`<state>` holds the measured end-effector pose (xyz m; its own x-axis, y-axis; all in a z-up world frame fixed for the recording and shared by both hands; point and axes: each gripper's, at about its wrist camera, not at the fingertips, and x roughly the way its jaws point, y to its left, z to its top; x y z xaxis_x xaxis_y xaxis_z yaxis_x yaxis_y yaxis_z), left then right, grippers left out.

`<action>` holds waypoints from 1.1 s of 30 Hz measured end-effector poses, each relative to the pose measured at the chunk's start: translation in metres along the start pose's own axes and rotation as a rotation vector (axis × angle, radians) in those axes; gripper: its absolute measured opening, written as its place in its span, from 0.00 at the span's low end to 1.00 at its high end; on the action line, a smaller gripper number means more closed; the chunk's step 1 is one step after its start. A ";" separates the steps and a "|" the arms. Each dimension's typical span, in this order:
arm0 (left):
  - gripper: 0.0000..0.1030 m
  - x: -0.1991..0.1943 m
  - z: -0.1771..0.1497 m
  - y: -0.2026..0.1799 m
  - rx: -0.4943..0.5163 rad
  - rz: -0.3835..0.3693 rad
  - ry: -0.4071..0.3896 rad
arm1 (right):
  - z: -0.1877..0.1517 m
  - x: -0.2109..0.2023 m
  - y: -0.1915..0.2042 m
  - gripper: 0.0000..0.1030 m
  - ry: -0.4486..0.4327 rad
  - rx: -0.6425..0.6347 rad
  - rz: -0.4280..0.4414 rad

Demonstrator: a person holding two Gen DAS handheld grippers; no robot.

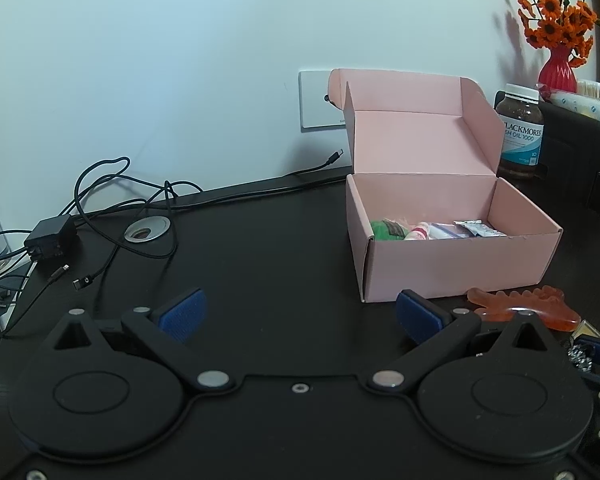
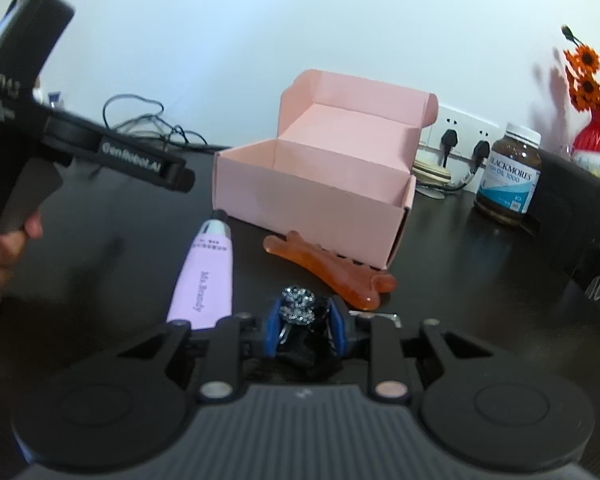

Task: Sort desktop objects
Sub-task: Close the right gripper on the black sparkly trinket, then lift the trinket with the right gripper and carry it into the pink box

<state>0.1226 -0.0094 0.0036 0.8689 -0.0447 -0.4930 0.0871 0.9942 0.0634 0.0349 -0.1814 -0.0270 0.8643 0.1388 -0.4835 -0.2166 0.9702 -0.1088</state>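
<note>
Right wrist view shows the right hand-held gripper (image 2: pixel 306 330) low in the centre of the frame, its blue pads drawn narrow around a small sparkly hair accessory (image 2: pixel 298 304) with dark fabric bunched behind it. The pads appear to press on it, though the contact is partly hidden. Left of it lies a lilac tube (image 2: pixel 204 276); just above and to the right, an orange comb-shaped piece (image 2: pixel 332 272) rests on the black tabletop (image 2: pixel 480 280) against the front of the open pink box (image 2: pixel 312 196).

Left wrist view has the left hand-held gripper (image 1: pixel 298 316) spread wide with nothing between its pads, at the lower middle, the box at centre right already holding several small packets (image 1: pixel 436 232).

Risk, as I judge it: the grip sits on soft, lumpy fabric, so the accessory could slip or dangle on lifting. It might then snag the orange piece or catch the box's front wall rather than clear it.
</note>
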 end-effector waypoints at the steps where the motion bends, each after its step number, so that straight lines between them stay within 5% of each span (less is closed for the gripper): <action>1: 1.00 0.001 0.000 0.000 0.001 0.003 0.004 | 0.001 -0.001 -0.003 0.24 -0.004 0.020 0.012; 18: 1.00 0.009 -0.001 0.009 -0.052 -0.015 0.050 | 0.023 -0.004 -0.027 0.24 -0.012 0.092 0.029; 33: 1.00 0.001 -0.002 -0.004 0.023 -0.003 0.001 | 0.101 0.030 -0.047 0.24 -0.023 0.019 0.019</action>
<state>0.1219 -0.0136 0.0012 0.8681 -0.0479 -0.4941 0.1013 0.9915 0.0819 0.1168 -0.2023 0.0518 0.8702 0.1618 -0.4654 -0.2248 0.9709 -0.0829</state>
